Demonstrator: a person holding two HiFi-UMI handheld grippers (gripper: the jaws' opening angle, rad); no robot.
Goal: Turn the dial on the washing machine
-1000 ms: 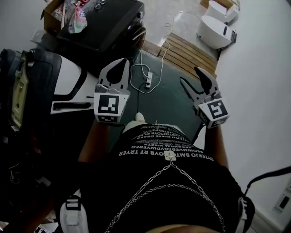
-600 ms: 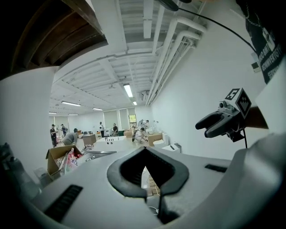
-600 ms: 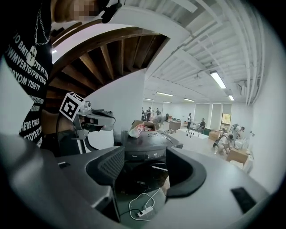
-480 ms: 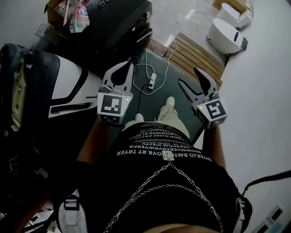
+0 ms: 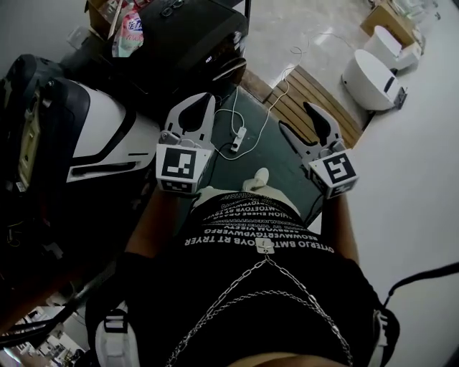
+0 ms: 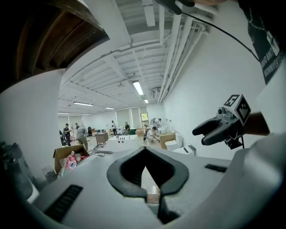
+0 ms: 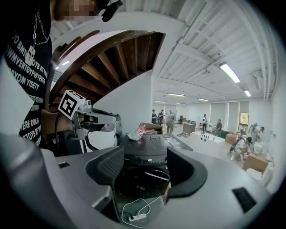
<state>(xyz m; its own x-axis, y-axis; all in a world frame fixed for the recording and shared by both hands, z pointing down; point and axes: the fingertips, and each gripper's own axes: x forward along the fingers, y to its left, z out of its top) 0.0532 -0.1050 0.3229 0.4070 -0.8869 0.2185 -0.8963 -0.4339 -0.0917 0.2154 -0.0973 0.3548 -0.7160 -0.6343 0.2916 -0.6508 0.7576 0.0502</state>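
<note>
The black washing machine (image 5: 190, 32) stands ahead at the top of the head view. In the right gripper view the washing machine (image 7: 147, 154) shows a small lit display and a round dark door; I cannot make out its dial. My left gripper (image 5: 199, 100) hangs in the air short of the machine, shut with nothing in it. My right gripper (image 5: 296, 117) hovers over the green mat, open; its jaws have just been opening and nothing is between them. Each gripper view catches the other: the right gripper (image 6: 199, 137) and the left gripper (image 7: 117, 118).
A white power strip (image 5: 235, 133) with its cable lies on the green mat (image 5: 280, 154) before the machine. A wooden slatted platform (image 5: 308, 93) and a white rounded appliance (image 5: 369, 75) are at the right. A cardboard box (image 5: 118, 18) sits beside the machine, a white-and-dark bulky object (image 5: 93, 136) at the left.
Both grippers and the person have moved forward toward the washing machine, which now sits lower and larger in the head view. A foot has stepped onto the green mat.
</note>
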